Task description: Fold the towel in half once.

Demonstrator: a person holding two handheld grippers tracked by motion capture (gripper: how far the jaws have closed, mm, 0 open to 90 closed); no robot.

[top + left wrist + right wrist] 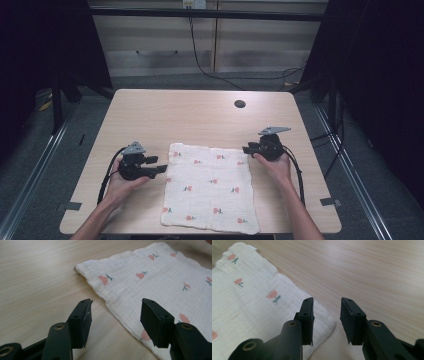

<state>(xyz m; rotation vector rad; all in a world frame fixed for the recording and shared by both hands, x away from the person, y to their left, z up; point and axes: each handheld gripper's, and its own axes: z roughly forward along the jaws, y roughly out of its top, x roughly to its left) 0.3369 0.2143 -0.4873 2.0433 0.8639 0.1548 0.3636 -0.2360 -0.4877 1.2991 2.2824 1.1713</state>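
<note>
I see a dim room with grey carpet around my pale wood table (200, 115). A white flower-print cloth (210, 187) lies flat at six o'clock. My left gripper (161, 165) and right gripper (246, 149) flank it, jaws apart, empty. No writing is legible.

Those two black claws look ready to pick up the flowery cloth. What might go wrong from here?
Both the left gripper and the right gripper stand open, holding nothing.

1. The cream muslin cloth with pink flowers lies flat on the light wooden table, so the jaws may scrape the wood and slide over the thin edge.

2. The right gripper sits at a corner and the left along a side edge, so a lift may hang crooked.
</note>
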